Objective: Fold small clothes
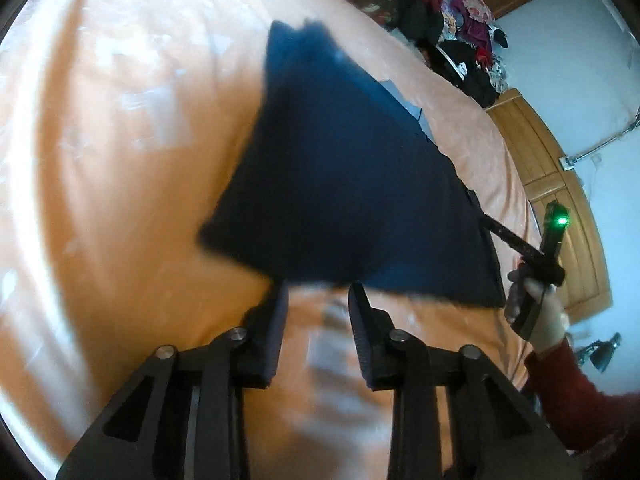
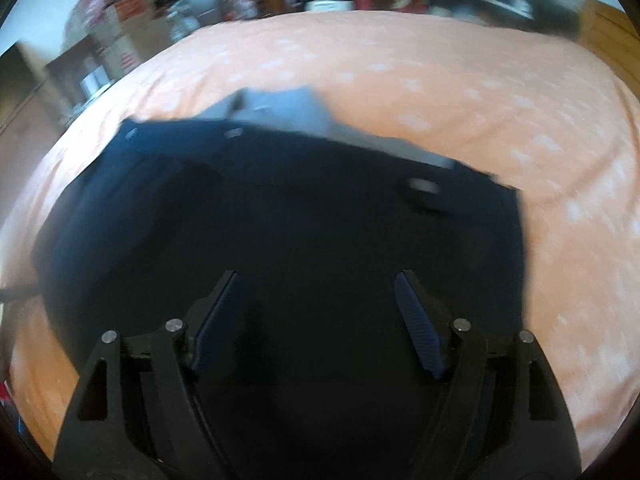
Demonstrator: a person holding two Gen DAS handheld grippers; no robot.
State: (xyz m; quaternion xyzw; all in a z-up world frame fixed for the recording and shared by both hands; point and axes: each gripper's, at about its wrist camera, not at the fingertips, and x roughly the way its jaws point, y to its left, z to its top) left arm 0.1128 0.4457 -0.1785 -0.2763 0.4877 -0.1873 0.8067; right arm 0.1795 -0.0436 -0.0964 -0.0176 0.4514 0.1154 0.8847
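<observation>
Both wrist views close above one navy garment [image 1: 352, 184], bedward

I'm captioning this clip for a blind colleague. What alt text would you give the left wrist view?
A dark navy garment lies spread on a peach bedsheet, with the open left claw just short of its near edge. At the right, a gloved hand holds the right claw at the garment's side edge; a clothes pile sits beyond the bed.

One navy garment [image 1: 340, 184], one bed [image 1: 120, 160], two tongs.
</observation>
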